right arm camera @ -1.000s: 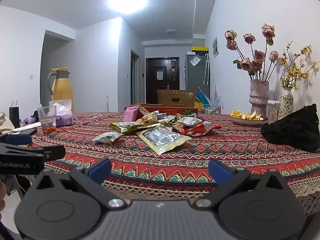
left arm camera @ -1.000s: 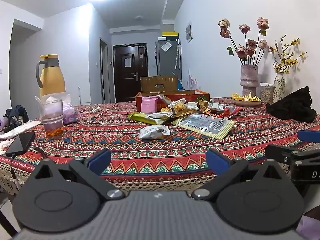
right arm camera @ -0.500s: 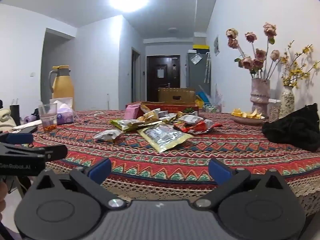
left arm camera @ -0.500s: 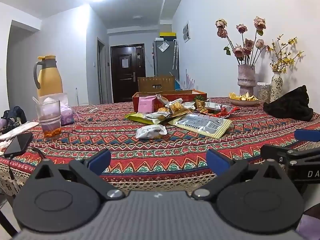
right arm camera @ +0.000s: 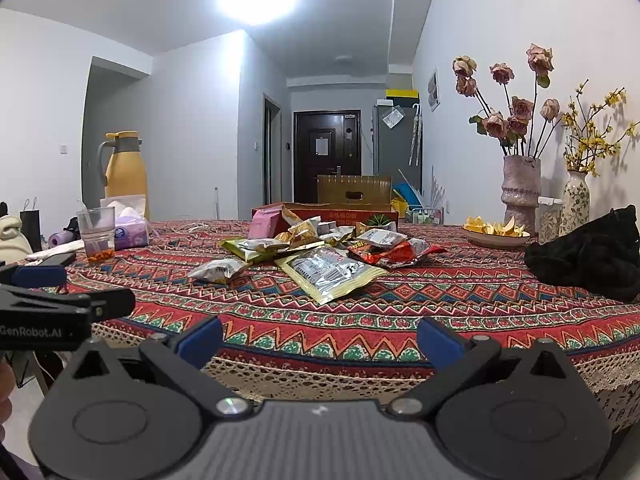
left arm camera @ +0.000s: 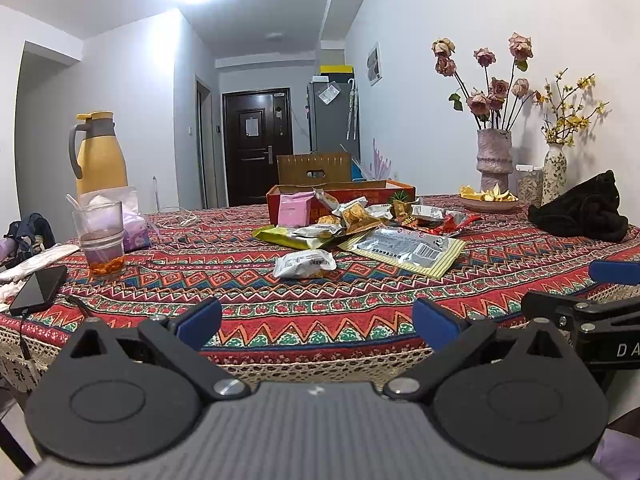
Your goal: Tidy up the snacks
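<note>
Several snack packets lie in a heap mid-table: a small white packet (left arm camera: 305,264) nearest me, a large silver-and-yellow bag (left arm camera: 404,249), a red bag (right arm camera: 390,252), a pink pouch (left arm camera: 294,210). Behind them stands an open red cardboard box (left arm camera: 344,194). My left gripper (left arm camera: 316,318) is open and empty, held at the table's front edge. My right gripper (right arm camera: 320,338) is open and empty too, level with the front edge. The white packet (right arm camera: 218,270) and the silver bag (right arm camera: 330,272) also show in the right wrist view.
A patterned tablecloth (left arm camera: 280,312) covers the table. At left stand a cup (left arm camera: 99,240), a tissue pack (left arm camera: 134,228), a yellow jug (left arm camera: 98,156) and a phone (left arm camera: 40,288). At right are a black cloth bundle (left arm camera: 580,212), a dish of peels (left arm camera: 488,198) and two flower vases (left arm camera: 494,160).
Both grippers have risen slightly and edged closer to the table; the view now looks a little more down on the tablecloth. Nothing on the table moved.
</note>
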Available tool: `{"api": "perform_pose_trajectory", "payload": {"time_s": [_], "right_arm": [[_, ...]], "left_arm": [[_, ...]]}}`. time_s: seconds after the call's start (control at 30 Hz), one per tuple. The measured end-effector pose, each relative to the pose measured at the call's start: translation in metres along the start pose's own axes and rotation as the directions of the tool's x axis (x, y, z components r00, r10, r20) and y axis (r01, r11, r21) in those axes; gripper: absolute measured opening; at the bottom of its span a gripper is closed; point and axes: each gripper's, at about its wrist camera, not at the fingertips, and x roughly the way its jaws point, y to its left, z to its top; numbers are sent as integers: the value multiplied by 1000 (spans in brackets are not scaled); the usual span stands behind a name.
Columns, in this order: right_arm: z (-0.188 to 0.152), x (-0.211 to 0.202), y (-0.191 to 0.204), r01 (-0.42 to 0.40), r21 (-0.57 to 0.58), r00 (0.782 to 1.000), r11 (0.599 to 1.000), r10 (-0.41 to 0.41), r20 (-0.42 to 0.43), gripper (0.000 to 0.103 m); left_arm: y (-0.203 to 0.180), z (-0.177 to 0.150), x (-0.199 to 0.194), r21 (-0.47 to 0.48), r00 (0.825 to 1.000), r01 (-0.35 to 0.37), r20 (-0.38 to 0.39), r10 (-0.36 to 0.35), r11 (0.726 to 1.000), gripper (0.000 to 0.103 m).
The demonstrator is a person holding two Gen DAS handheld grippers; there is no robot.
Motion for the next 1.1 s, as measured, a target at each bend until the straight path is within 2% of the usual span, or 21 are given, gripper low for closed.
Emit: {"api": "perform_pose_trajectory", "payload": {"time_s": [1.1], "right_arm": [[4, 2, -1, 5, 4, 1000, 1000, -5, 18, 103]], "left_arm": [[3, 5, -2, -9, 1000, -23, 4, 23, 1000, 103]]}}
